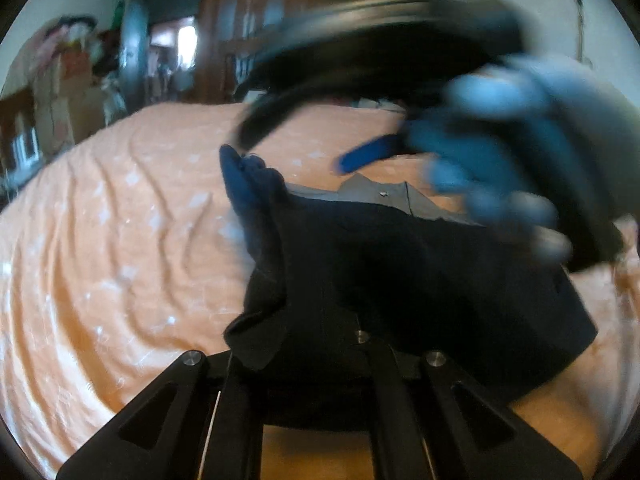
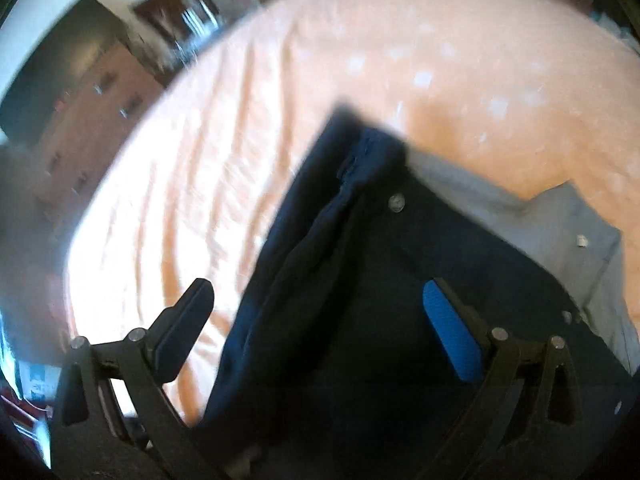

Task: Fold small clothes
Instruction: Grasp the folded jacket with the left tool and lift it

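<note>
A dark navy garment (image 1: 400, 272) lies on the orange bedsheet (image 1: 120, 240), partly over a grey cloth (image 1: 384, 196) with a snap button. My left gripper (image 1: 308, 312) is shut on the garment's near edge. The cloth drapes over its fingers and hides the tips, and one blue-lined corner (image 1: 240, 176) stands raised. In the right wrist view my right gripper (image 2: 316, 292) hangs wide open just above the same garment (image 2: 360, 280), with nothing between its fingers. From the left wrist view its blue pad (image 1: 366, 157) and a blue-gloved hand (image 1: 500, 160) appear blurred at the upper right.
The wrinkled orange sheet (image 2: 440, 40) spreads to the left and far side of the garment. Beyond the bed stand a wooden wardrobe (image 1: 248, 20) and cluttered shelves (image 1: 72, 72). A brown drawer unit (image 2: 92, 128) stands past the bed's left edge.
</note>
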Action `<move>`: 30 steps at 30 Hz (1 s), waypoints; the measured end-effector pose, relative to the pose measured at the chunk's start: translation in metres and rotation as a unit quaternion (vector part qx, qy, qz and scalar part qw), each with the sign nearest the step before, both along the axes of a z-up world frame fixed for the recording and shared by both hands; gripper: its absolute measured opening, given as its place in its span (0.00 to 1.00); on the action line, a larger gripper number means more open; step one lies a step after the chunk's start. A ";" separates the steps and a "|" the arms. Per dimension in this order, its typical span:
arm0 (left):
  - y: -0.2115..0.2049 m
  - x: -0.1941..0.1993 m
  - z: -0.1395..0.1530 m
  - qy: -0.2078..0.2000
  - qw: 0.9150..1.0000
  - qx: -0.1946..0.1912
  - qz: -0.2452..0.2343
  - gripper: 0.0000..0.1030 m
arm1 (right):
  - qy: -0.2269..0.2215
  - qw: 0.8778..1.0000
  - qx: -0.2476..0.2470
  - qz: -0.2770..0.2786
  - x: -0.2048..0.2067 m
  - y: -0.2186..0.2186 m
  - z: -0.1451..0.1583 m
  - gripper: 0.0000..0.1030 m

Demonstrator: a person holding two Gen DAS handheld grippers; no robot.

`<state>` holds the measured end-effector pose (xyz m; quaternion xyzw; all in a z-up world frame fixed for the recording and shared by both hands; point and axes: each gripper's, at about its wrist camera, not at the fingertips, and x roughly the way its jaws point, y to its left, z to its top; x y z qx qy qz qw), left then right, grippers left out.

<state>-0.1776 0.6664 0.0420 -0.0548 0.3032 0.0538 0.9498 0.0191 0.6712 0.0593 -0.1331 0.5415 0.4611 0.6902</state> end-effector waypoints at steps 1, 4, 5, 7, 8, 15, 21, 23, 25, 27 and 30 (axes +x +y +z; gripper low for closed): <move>-0.004 0.003 -0.001 0.001 1.000 0.011 -0.006 0.04 | -0.012 1.000 -0.027 -0.007 0.002 0.009 -0.010 0.98; -0.024 0.010 -0.003 0.003 0.998 0.047 -0.030 0.05 | -0.016 0.999 -0.028 -0.025 0.009 0.010 -0.017 0.80; -0.027 0.014 -0.003 0.003 0.998 0.054 -0.039 0.05 | -0.013 0.999 -0.014 -0.028 0.011 0.005 -0.016 0.53; -0.035 0.018 -0.003 0.001 0.997 0.060 -0.056 0.05 | 0.018 0.998 0.035 -0.040 0.018 -0.017 -0.017 0.24; -0.040 0.022 -0.002 0.001 0.996 0.061 -0.065 0.05 | 0.021 0.997 0.061 -0.053 0.019 -0.033 -0.015 0.19; -0.121 0.040 0.015 -0.010 0.979 0.059 -0.192 0.07 | 0.022 0.971 0.167 -0.171 0.031 -0.199 -0.011 0.09; -0.222 0.068 -0.002 0.028 0.948 0.062 -0.312 0.10 | 0.060 0.946 0.194 -0.253 0.045 -0.321 -0.052 0.09; -0.250 0.078 -0.009 0.044 0.939 0.070 -0.335 0.11 | 0.076 0.940 0.199 -0.267 0.055 -0.349 -0.071 0.09; -0.269 0.086 -0.017 0.054 0.933 0.071 -0.348 0.12 | 0.092 0.936 0.200 -0.275 0.064 -0.371 -0.084 0.09; -0.284 0.098 -0.025 0.068 0.929 0.068 -0.358 0.12 | 0.105 0.932 0.204 -0.279 0.068 -0.385 -0.093 0.09; -0.307 0.102 -0.036 0.081 0.923 0.074 -0.370 0.13 | 0.136 0.923 0.225 -0.280 0.076 -0.401 -0.107 0.09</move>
